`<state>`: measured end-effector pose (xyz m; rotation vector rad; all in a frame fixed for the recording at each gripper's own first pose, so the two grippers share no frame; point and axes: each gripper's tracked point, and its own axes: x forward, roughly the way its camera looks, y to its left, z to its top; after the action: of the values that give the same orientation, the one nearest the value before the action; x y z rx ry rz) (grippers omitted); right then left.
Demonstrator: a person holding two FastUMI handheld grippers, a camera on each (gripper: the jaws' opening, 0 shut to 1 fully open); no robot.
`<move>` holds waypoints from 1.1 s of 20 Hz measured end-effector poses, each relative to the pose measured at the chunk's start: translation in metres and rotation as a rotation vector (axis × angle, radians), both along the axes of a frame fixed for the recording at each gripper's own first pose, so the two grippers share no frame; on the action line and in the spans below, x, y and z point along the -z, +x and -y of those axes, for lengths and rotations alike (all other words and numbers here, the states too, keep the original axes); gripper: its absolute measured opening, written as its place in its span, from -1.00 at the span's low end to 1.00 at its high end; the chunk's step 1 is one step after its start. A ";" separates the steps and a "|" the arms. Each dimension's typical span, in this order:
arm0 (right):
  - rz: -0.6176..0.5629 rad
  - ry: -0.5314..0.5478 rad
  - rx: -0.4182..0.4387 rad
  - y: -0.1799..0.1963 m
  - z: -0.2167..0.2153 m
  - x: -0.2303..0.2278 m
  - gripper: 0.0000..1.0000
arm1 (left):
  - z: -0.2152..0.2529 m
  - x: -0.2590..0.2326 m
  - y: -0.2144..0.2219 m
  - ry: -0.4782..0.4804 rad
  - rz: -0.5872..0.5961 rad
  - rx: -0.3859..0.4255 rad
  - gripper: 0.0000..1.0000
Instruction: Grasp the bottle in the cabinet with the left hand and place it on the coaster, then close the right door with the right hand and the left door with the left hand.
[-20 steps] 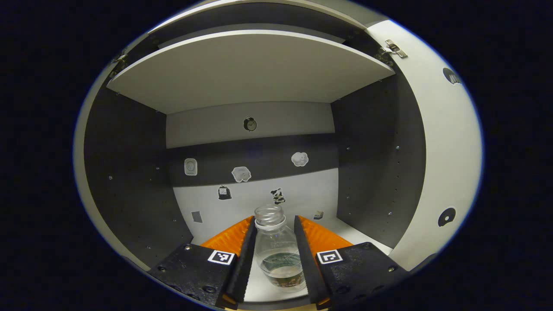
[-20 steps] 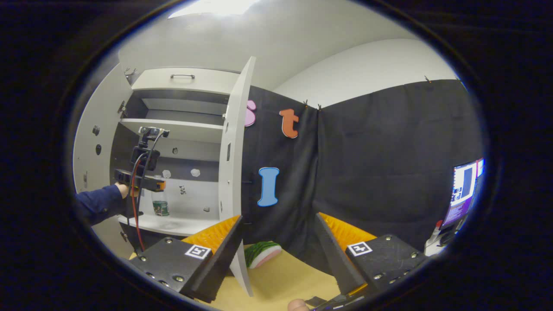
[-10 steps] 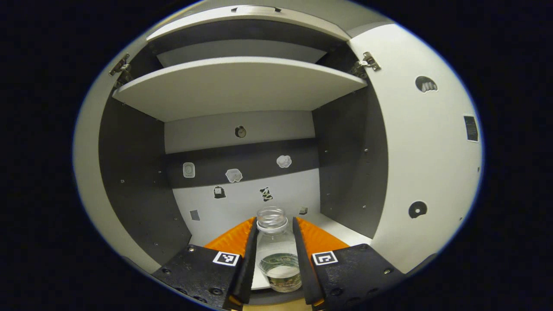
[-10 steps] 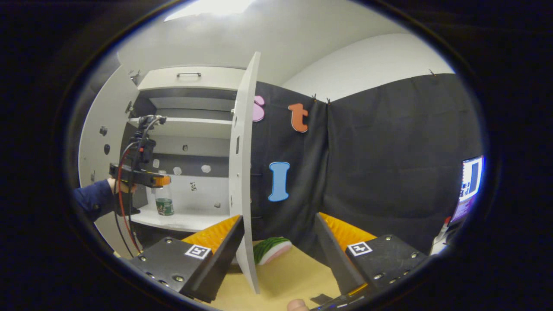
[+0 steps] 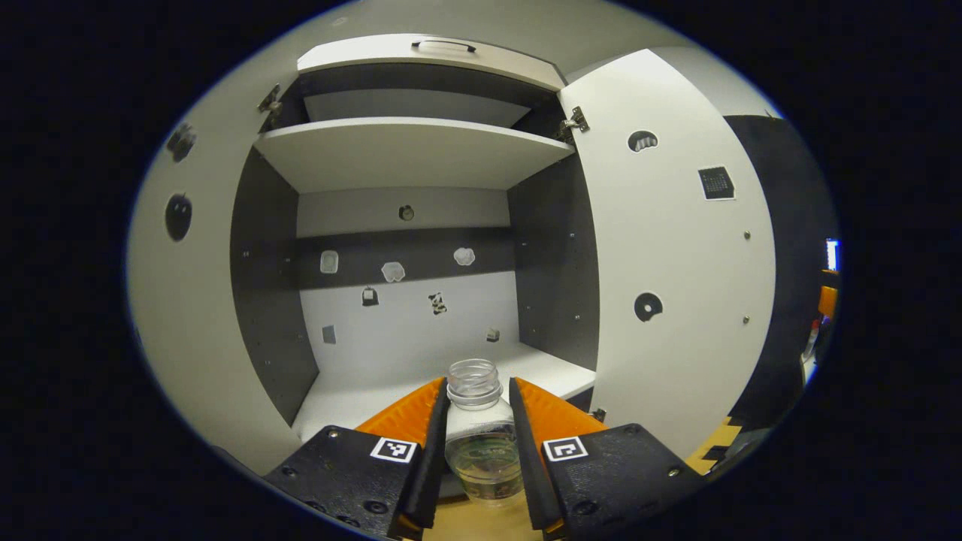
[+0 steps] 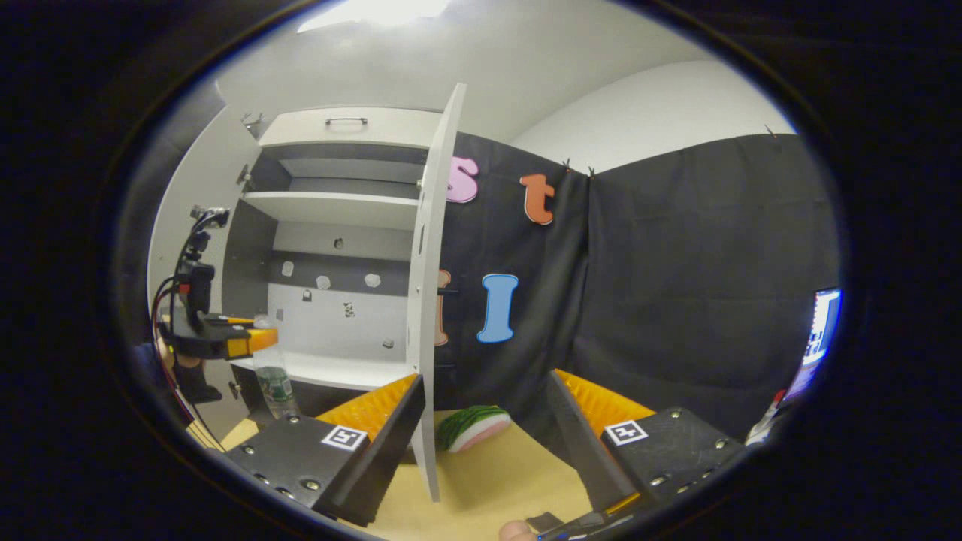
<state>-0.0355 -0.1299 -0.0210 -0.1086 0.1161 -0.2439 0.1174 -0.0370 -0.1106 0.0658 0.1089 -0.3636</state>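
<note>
And the bottle (image 5: 482,436) is out! The left claw (image 5: 478,443), clamped on its sides just below the neck, has drawn it back off the cabinet's lower shelf (image 5: 361,394) and clear of the front edge, so it now hangs over the tan desk (image 6: 496,481). The grasp is done; the coaster is next, though I can't pick it out yet. The bottle is clear ribbed plastic, uncapped, with a green label near the base. The matte white right door (image 6: 432,300) stands wide open, edge-on. The right claw (image 6: 485,421) waits spread wide and empty above the desk, near a watermelon-slice toy (image 6: 470,427).
</note>
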 end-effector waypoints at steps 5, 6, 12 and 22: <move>-0.010 -0.002 -0.038 0.008 -0.004 0.002 0.99 | -0.015 0.065 -0.042 -0.045 -0.082 -0.027 -0.06; -0.010 -0.001 -0.044 0.010 -0.005 0.002 0.99 | -0.018 0.077 -0.049 -0.044 -0.102 -0.032 -0.06; -0.028 -0.009 -0.064 0.013 -0.011 0.012 0.92 | -0.018 0.160 -0.082 -0.086 -0.256 -0.051 -0.05; -0.064 -0.012 0.013 0.001 0.015 0.024 0.99 | -0.039 0.232 -0.095 -0.041 -0.355 -0.122 0.04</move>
<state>-0.0341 -0.1450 -0.0447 -0.1280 0.1788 -0.2538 0.0225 0.0015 -0.3422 -0.0468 0.4549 -0.2530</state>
